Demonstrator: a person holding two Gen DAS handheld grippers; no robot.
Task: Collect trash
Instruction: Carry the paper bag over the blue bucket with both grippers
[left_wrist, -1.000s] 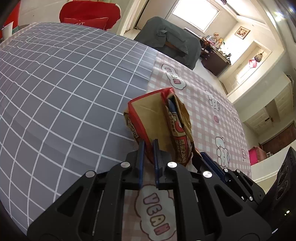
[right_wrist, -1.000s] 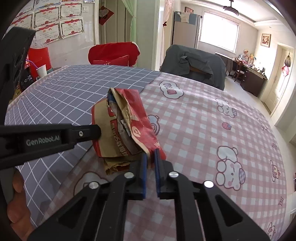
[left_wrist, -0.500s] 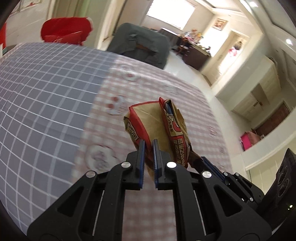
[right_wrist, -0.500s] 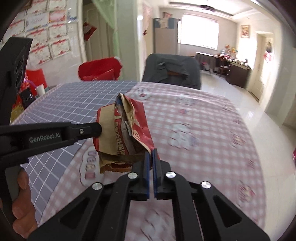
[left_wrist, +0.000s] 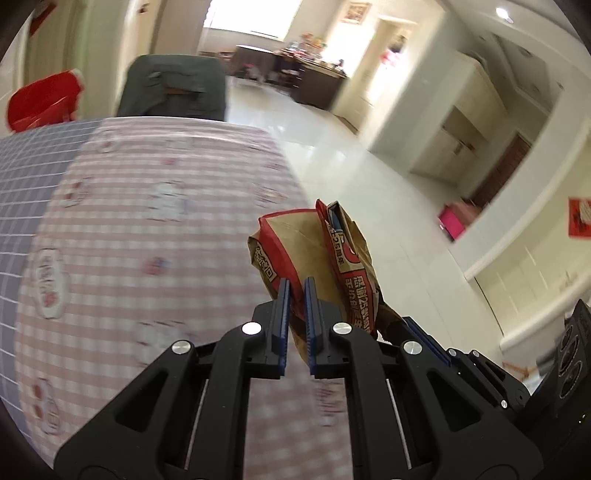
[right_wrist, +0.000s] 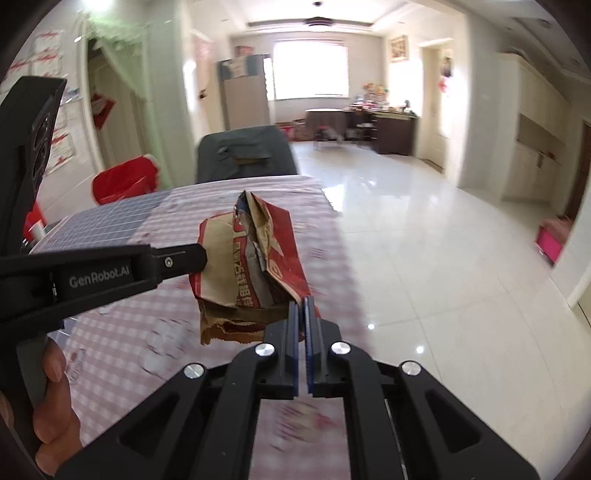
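Two grippers gripped one crumpled red-and-brown paper bag (left_wrist: 317, 258) above the pink checked tablecloth (left_wrist: 147, 229). At left, the left gripper (left_wrist: 297, 291) was clamped on the bag's lower edge, the bag rising past its fingertips. At right, the right gripper (right_wrist: 302, 306) pinched the bag's red corner, most of the bag (right_wrist: 251, 266) lying left of its fingers.

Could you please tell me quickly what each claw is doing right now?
Left claw: closed on the paper bag.
Right claw: closed on the same bag's edge.
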